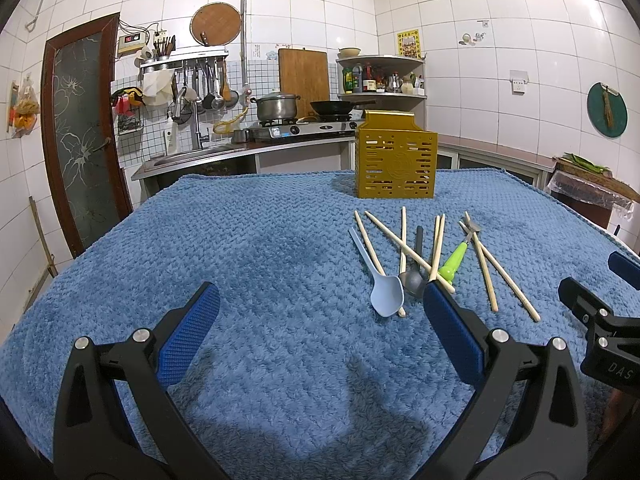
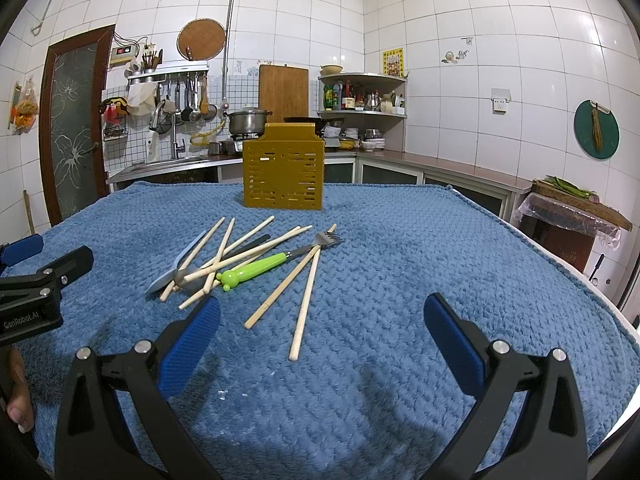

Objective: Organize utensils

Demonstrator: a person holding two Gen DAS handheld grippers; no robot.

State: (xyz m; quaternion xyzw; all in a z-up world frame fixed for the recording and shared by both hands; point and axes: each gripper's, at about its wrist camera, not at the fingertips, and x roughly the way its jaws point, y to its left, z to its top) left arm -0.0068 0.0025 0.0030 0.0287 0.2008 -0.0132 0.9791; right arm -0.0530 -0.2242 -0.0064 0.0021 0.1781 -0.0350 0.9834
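A blue fleece cloth (image 2: 400, 272) covers the table; a steel pot (image 1: 277, 107) and wok (image 1: 332, 107) sit on the stove.

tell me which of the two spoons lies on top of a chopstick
The light blue spoon: a chopstick tip pokes out from under its bowl. The dark grey spoon beside it instead has chopsticks crossing over its handle.

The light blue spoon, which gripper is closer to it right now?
Left. The light blue spoon lies just ahead of the left gripper, beside its right finger. The right gripper sits farther off, with the spoon beyond its left finger.
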